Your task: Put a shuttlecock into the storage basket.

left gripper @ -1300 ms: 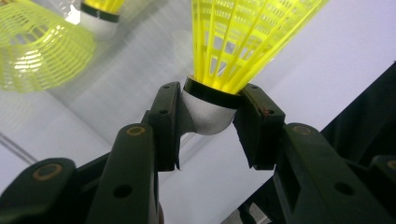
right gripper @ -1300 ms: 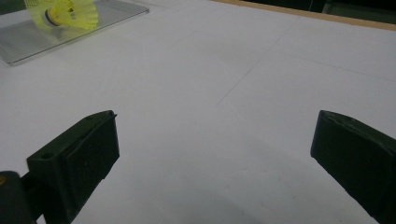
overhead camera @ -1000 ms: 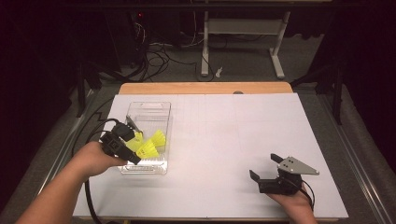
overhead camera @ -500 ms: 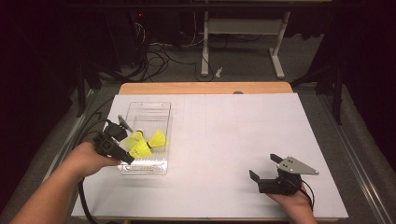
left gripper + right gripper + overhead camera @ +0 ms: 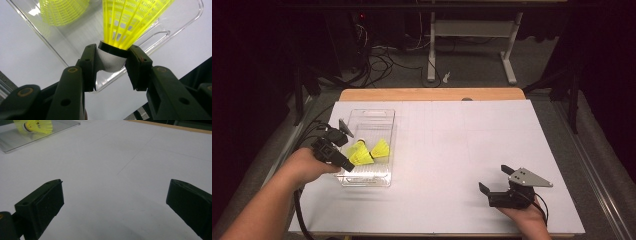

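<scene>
Left claw (image 5: 111, 67) grips 1 shuttlecock (image 5: 125, 22) by its stiff cork base; skirt's light, crushable. Right claw (image 5: 113, 202) wide, w/ nothing held.

Both grippers are black. The left gripper (image 5: 343, 159) trails a thick black cable; its jaws carry round brass-coloured screws. The right gripper (image 5: 496, 184) bears a grey three-cornered plate. Forearms are bare, sleeveless.

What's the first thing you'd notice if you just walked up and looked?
The bright yellow plastic shuttlecock, pinched at its white cork base by the left gripper over the clear plastic tray at the white table's left. A second yellow shuttlecock lies in the tray, and the right gripper rests open at the near right.
</scene>
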`<state>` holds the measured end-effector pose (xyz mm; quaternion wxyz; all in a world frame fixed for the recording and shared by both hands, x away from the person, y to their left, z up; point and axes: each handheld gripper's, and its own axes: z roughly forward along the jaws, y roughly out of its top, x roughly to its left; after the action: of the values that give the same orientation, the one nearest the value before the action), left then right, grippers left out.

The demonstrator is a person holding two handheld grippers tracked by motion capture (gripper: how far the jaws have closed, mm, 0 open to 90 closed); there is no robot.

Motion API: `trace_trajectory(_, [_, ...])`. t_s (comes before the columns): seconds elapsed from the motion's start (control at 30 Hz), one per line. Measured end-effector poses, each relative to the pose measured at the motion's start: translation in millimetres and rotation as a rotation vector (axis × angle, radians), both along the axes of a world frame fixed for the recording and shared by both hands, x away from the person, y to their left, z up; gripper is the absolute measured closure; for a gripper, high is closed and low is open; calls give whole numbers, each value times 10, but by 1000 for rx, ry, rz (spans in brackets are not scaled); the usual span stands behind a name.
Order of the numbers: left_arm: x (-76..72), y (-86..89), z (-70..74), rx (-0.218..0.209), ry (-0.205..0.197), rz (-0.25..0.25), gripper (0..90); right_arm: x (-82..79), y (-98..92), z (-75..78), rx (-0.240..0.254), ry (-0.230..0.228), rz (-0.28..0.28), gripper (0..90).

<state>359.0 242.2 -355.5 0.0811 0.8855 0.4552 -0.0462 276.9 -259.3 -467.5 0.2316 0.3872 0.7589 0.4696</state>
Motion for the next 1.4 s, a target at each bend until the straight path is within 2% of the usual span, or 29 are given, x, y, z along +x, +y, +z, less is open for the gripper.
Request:
trace_trajectory(0.77, [112, -7, -372, 14, 49, 31, 623, 2, 15, -10, -7, 4, 5, 20])
trace_trajectory(1.13, [130, 2, -480, 0, 59, 47, 623, 4, 15, -13, -10, 6, 6, 20])
trace_trajectory(1.4, [131, -42, -521, 14, 61, 39, 622, 5, 15, -13, -10, 7, 5, 20])
